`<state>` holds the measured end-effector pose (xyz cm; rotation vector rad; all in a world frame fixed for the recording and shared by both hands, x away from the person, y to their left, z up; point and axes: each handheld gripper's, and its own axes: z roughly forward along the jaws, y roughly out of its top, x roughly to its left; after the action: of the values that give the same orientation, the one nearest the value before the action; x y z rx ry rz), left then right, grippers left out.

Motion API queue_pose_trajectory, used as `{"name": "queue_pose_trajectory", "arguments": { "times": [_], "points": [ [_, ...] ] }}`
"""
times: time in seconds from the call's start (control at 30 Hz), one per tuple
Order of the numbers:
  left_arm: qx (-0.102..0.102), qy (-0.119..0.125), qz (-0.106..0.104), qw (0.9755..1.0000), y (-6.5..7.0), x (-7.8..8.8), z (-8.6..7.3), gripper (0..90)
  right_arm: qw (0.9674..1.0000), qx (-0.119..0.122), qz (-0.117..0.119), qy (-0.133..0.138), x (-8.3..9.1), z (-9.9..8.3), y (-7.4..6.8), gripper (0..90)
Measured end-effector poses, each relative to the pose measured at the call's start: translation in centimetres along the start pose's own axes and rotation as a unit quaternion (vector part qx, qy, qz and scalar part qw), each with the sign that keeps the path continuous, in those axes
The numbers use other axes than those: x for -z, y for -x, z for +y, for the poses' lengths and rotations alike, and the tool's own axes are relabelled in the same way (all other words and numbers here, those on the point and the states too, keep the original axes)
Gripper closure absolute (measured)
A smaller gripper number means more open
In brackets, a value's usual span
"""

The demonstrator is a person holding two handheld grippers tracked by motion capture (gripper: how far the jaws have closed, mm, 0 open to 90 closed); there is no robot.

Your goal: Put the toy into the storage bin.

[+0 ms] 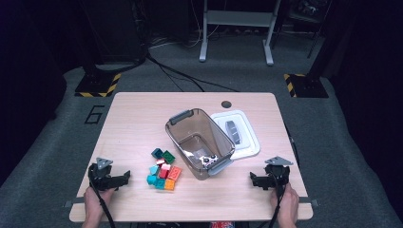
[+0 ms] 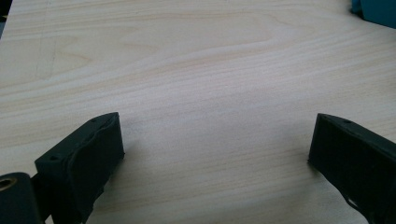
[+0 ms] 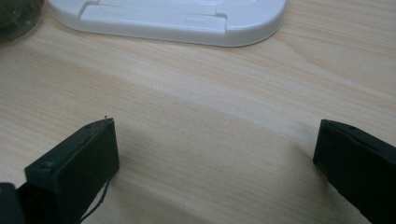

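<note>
Lying beside left hand-held gripper (image 1: 124, 178): bricks (image 1: 164, 172)

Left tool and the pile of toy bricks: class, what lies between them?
Bare tabletop; in the high view nothing sits between the left tool and the bricks.

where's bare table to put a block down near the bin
Bare wood: the far left corner of the table, and the near edge between bricks and right tongs. Crowded: bricks against the bin, with the lid on its right.
</note>
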<state>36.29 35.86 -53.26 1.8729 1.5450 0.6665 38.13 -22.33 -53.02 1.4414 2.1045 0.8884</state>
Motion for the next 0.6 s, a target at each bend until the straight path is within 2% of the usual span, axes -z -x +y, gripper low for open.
{"name": "queue_pose_trajectory", "arguments": {
  "times": [0.2,0.27,0.43,0.6],
  "points": [
    [0.01,-0.005,0.018,0.9998,0.2,0.6,-0.3,3.1,1.0,0.005,0.001,-0.001,-0.1,0.1,0.1,0.0],
    [0.012,-0.004,0.018,0.9998,0.3,0.7,-0.3,3.3,1.0,0.005,0.001,-0.001,-0.1,0.1,0.1,0.0],
    [0.024,0.001,-0.008,0.9997,0.8,1.4,0.0,1.9,1.0,0.006,0.003,-0.001,-0.1,0.1,0.2,0.0],
    [0.012,0.011,-0.031,0.9994,2.4,2.0,0.4,1.9,1.0,0.006,0.002,-0.001,-0.1,0.1,0.2,0.0]
  ]
}}
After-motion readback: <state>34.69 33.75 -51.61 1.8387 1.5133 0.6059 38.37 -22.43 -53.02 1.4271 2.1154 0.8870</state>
